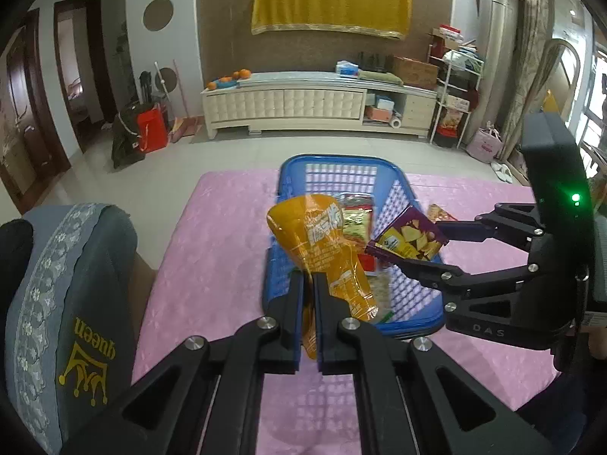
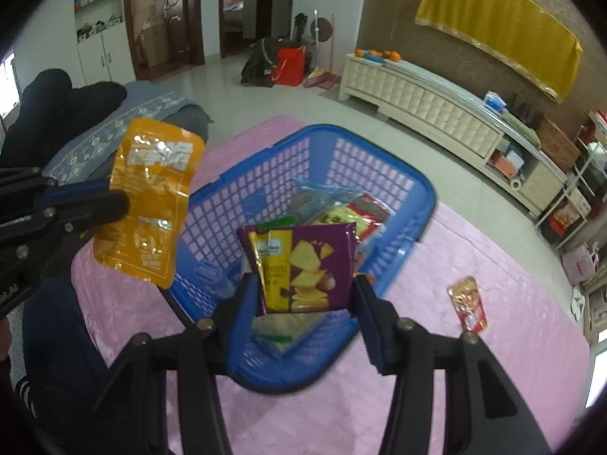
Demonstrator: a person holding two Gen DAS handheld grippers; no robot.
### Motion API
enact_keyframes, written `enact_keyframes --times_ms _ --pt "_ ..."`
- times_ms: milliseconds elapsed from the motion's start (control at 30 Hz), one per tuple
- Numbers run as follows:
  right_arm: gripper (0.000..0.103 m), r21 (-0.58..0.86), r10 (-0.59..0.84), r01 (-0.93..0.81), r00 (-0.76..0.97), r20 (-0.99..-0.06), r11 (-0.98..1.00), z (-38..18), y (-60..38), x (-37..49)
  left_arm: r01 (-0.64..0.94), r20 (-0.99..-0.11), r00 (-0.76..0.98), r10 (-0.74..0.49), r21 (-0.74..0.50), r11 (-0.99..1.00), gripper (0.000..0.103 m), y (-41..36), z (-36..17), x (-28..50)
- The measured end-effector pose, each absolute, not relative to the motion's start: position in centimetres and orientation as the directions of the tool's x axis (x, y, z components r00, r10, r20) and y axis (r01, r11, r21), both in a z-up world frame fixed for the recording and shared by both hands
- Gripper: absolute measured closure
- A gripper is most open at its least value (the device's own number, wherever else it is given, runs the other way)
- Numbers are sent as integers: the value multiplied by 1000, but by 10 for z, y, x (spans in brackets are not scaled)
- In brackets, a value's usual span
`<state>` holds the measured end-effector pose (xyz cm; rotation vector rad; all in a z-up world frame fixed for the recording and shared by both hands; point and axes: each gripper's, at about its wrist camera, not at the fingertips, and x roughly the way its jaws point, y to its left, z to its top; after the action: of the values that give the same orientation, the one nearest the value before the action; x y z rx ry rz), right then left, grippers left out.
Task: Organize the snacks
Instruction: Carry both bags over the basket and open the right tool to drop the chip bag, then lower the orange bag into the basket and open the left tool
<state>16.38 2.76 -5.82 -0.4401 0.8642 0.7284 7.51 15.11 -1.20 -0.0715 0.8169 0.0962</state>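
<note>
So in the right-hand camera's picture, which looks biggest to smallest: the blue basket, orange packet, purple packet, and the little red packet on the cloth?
1. Blue basket: clearly largest.
2. Orange packet and purple packet: similar; both are held up near the lens, so ranking them is unsure.
3. Red packet: smallest, lying on the pink cloth.

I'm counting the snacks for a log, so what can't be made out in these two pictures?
- Packets low in the blue basket: the right wrist view has the purple packet in front; the left wrist view, the orange packet.
- Print on the small red packet: too small.
- Pink cloth's near edge: hidden by gripper frames.
</note>
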Motion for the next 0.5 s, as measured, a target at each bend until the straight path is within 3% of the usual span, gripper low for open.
enact_keyframes --times_ms 267,333,500 --pt "47 -82 365 -756 404 -839 649 -74 57 162 -151 -736 674 67 -49 987 99 175 -18 72" --pt "36 -78 360 -767 385 -850 636 -78 60 160 -156 -736 674 69 -51 986 99 178 -19 70" --pt "24 -101 317 -771 372 -872 628 -86 62 155 -160 -738 671 66 -57 985 99 180 -19 67"
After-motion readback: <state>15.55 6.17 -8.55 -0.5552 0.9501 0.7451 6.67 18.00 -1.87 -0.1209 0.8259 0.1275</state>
